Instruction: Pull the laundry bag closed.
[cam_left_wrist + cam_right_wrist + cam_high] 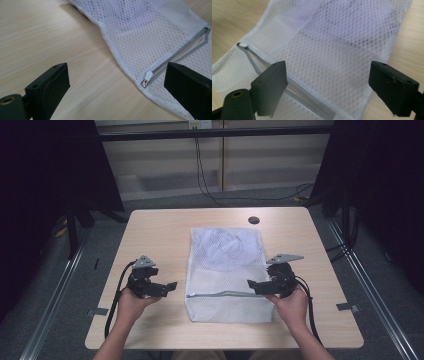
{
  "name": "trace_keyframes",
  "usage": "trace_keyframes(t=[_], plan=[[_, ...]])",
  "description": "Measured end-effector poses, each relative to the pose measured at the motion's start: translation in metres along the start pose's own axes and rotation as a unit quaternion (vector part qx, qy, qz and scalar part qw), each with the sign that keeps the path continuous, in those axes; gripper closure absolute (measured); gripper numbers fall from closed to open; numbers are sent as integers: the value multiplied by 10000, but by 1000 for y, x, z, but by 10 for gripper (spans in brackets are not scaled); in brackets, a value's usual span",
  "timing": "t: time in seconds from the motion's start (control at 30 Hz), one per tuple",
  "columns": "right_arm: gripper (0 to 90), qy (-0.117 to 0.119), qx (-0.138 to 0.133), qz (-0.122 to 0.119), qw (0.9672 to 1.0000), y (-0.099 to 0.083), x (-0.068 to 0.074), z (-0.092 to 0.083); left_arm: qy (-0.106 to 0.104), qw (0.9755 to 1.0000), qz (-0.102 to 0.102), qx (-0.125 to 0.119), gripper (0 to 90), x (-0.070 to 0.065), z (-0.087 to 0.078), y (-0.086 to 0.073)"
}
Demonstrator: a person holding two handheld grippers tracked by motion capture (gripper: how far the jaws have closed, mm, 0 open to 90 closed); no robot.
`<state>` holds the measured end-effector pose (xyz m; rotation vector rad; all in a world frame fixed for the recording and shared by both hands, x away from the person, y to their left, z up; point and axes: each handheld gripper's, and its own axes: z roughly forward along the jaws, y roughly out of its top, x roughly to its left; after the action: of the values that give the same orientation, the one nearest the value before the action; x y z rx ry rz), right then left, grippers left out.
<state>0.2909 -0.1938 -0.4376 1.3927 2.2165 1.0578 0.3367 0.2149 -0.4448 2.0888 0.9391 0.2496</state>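
Because the mesh bag lies flat in the middle of the table with its zipper gaping toward the person, both tools flank that opening. The left gripper, jaws spread and holding nothing, sits just beside the zipper pull. The right gripper, likewise released, hovers over the zipper's opposite end.

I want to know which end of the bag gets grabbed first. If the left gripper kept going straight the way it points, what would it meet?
Probably the mesh bag's near edge by the zipper pull; the left gripper is open, depth unclear.
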Motion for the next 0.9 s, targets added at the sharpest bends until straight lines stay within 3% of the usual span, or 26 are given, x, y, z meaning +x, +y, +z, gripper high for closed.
trace_keyframes(t=[0.9], plan=[[171, 445, 155, -133, 9988, 22, 38, 28, 7, 10000, 30, 32, 71, 0, -4, -2]])
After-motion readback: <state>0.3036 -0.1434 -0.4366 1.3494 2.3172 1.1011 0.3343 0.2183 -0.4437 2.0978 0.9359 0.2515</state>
